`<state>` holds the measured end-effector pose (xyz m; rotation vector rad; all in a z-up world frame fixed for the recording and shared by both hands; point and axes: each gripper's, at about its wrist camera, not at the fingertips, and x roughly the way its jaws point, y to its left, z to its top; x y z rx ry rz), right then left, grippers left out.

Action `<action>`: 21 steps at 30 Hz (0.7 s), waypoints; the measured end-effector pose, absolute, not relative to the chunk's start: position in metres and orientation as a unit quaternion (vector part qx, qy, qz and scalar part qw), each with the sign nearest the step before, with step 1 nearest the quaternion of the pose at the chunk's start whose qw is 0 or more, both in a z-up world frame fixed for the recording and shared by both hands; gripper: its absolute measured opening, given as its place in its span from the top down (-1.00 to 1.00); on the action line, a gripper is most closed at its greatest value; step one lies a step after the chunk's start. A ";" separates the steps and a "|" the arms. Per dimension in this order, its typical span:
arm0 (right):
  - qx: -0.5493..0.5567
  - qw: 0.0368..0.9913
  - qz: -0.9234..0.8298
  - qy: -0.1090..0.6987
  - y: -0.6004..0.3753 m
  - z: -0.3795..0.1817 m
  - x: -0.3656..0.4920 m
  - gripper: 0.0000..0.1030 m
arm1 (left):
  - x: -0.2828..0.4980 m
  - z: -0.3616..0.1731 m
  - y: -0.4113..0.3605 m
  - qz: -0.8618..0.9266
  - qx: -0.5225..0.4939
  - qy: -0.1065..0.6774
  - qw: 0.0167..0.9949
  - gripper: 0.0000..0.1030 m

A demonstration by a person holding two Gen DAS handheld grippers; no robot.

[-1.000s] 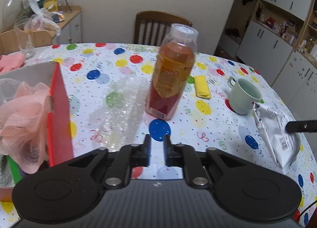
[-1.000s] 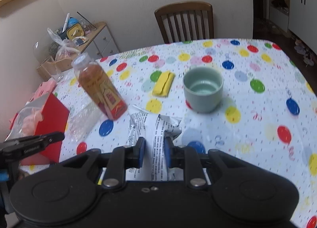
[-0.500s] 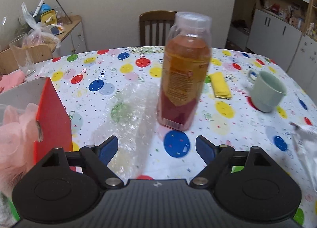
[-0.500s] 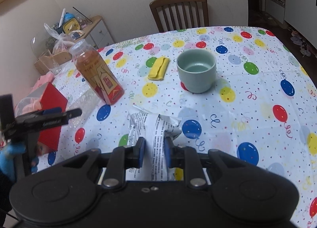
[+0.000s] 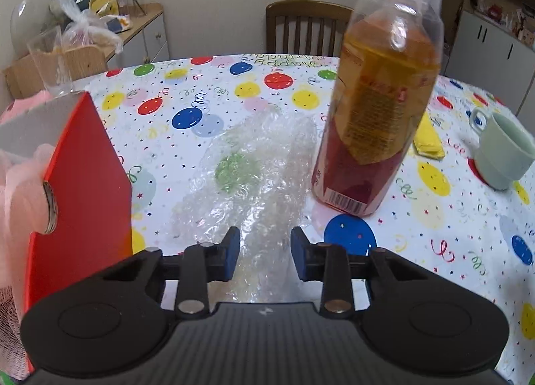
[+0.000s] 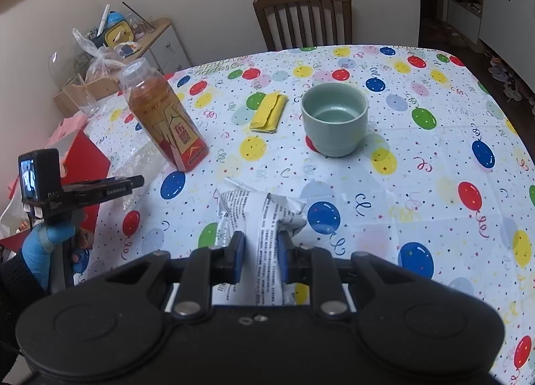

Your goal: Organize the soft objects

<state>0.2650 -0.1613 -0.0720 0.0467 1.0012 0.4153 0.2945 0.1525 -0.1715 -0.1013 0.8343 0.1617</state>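
Bubble wrap point(image 5: 254, 181) between closing left fingers point(image 5: 230, 251), right fingers point(image 6: 238, 259) clamped on white packet point(image 6: 264, 217).

A home dining room: balloon-print cloth on the surface point(image 6: 418, 157), wooden chair point(image 6: 302, 18), white cupboards point(image 5: 485, 40), cluttered sideboard point(image 6: 157, 37).

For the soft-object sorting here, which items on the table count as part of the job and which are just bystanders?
Part of the job:
- bubble wrap, between the closing left gripper jaws
- white printed pouch, clamped in the right gripper
- pink mesh puff in the red box

Lying about:
- drink bottle
- green cup
- yellow packet
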 end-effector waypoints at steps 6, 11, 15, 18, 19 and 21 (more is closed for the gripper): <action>0.021 0.857 0.197 0.475 -0.156 -0.071 0.267 0.62 | 0.287 -0.158 0.158 0.081 -0.056 0.382 0.919 0.89; 0.027 0.859 0.199 0.470 -0.151 -0.066 0.268 0.62 | 0.274 -0.138 0.157 0.074 -0.052 0.355 0.931 0.90; 0.033 0.861 0.206 0.463 -0.144 -0.059 0.267 0.62 | 0.258 -0.116 0.157 0.065 -0.057 0.329 0.940 0.90; 0.038 0.863 0.215 0.456 -0.138 -0.053 0.266 0.62 | 0.245 -0.100 0.163 0.060 -0.074 0.314 0.945 0.90; 0.040 0.864 0.217 0.453 -0.136 -0.051 0.265 0.62 | 0.240 -0.094 0.166 0.060 -0.080 0.309 0.946 0.90; 0.044 0.865 0.225 0.447 -0.131 -0.046 0.263 0.62 | 0.228 -0.081 0.171 0.059 -0.091 0.296 0.949 0.90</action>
